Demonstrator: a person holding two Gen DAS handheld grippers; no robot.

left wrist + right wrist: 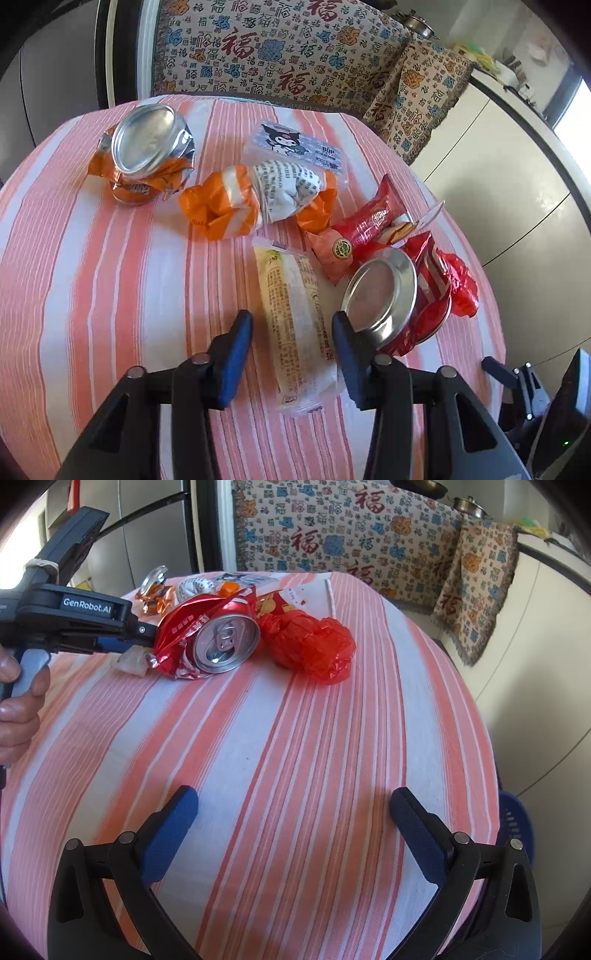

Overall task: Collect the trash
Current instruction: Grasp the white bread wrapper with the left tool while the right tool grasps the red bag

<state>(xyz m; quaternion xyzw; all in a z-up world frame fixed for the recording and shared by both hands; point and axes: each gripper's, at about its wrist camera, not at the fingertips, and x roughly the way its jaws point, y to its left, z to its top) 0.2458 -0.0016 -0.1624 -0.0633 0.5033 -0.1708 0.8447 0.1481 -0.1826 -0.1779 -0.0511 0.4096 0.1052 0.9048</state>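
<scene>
Trash sits on a table w/ a pink-and-white striped cloth [110, 280].

Left claw [291, 328]: jaws apart, straddling a pale wrapper [291, 325] that lies lengthwise between the blue pads. Neither pad visibly presses it, so open, not gripping. Right finger tip is right beside the silver base of a crushed red can [391, 299]; can't tell if touching.

Left-wrist view, far left: crushed orange can [144, 155], base up toward the camera. Right of it, an orange bag [221, 206] bundled w/ printed paper. Behind that, a clear packet [295, 146] w/ a cartoon figure. Mid-right: red snack wrapper [376, 218], overlapping the orange bag's end and lying just above the red can. A crumpled red bag [458, 284] is at the can's right side, touching it.

Right claw [293, 805]: jaws wide open, nothing between, only bare cloth under it, near edge of table. Well apart from the trash.

Right-wrist view: red can [214, 642] lies on its side, tab end facing the camera, far left. Red bag [314, 642] just right of it. Left claw [125, 642] comes in from the left, tip at the can's left side, a hand [18, 701] on its handle. Orange can [155, 587] farther back. A patterned sofa cover [369, 535] is beyond the table.
</scene>
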